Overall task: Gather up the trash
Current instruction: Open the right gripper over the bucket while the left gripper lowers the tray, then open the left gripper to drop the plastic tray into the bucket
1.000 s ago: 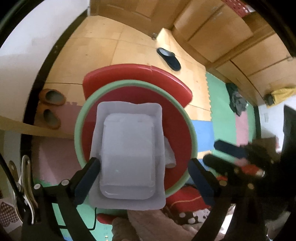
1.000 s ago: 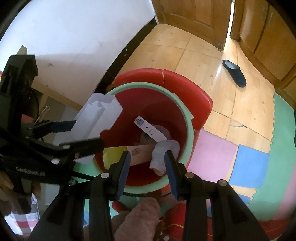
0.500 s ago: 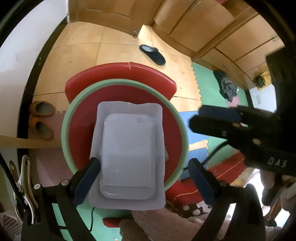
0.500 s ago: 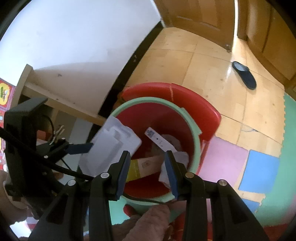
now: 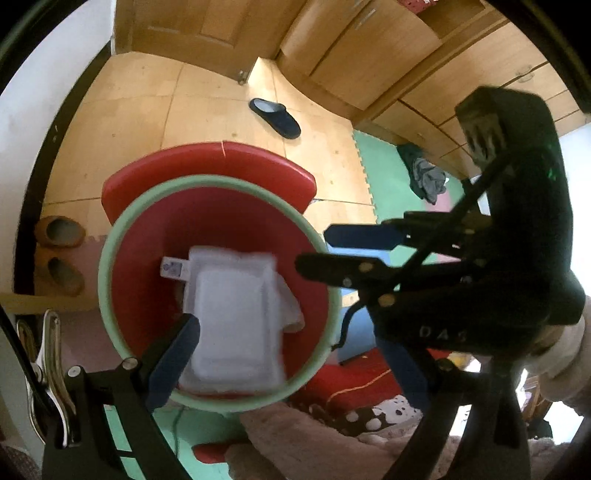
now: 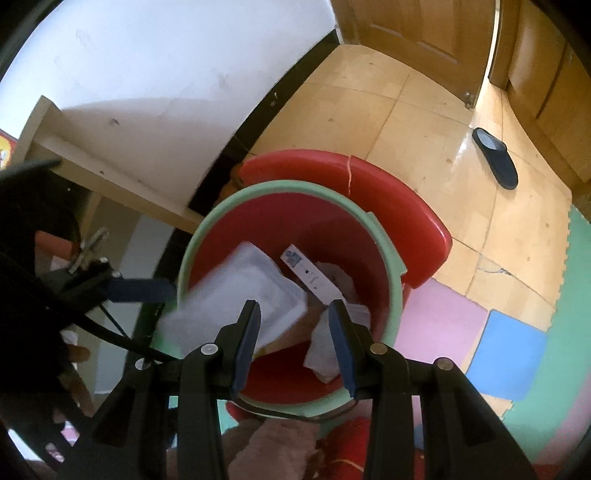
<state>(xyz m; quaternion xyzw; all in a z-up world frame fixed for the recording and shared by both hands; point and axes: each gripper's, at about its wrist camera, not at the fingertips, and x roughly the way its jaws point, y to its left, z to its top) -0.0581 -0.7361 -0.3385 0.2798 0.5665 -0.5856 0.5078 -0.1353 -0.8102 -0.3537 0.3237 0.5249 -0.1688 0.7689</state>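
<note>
Tan tiled floor (image 6: 424, 122) with coloured foam mats (image 6: 509, 362), wooden door and cabinets beyond; a dark slipper (image 6: 495, 157) lies well ahead. Red bin with green rim (image 5: 110, 295) sits under both tools. White plastic tray (image 5: 236, 314), blurred, lies inside the bin, between the spread-open left tool (image 5: 280, 354) fingers, touching neither. Right tool (image 6: 293, 341) open, empty.

home | slipper (image 5: 275, 118), foam floor mats (image 6: 509, 365), wooden door (image 5: 195, 33)

Both grippers (image 5: 284, 354) (image 6: 295, 343) empty, fingers (image 6: 245, 343) apart.
</note>
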